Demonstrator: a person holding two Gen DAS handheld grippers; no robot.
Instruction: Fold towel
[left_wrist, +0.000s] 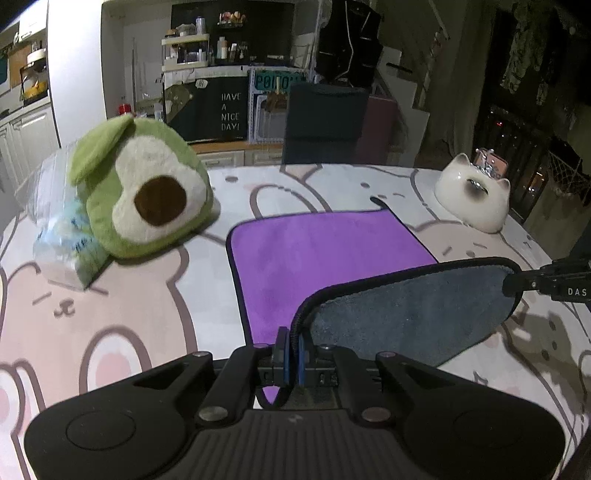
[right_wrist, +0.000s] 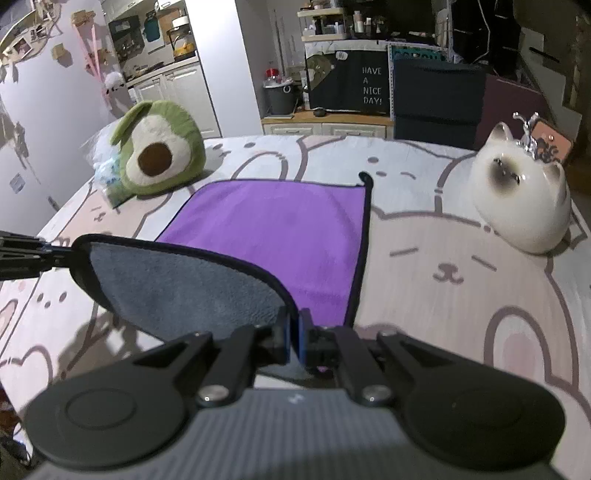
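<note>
A towel, purple on top (left_wrist: 317, 254) and grey underneath, lies on the cartoon-print table cover. Its near edge is lifted, so the grey underside (left_wrist: 406, 314) faces me. My left gripper (left_wrist: 293, 345) is shut on the towel's near left corner. My right gripper (right_wrist: 294, 334) is shut on the near right corner; it also shows at the right edge of the left wrist view (left_wrist: 517, 282). In the right wrist view the purple side (right_wrist: 280, 236) lies flat beyond the raised grey flap (right_wrist: 184, 284), and the left gripper (right_wrist: 72, 254) holds the flap's far end.
A green avocado plush (left_wrist: 144, 195) and a clear plastic bag (left_wrist: 59, 236) sit at the far left. A white ceramic cat (left_wrist: 476, 199) stands at the far right. A dark chair (left_wrist: 325, 122) and shelves stand behind the table.
</note>
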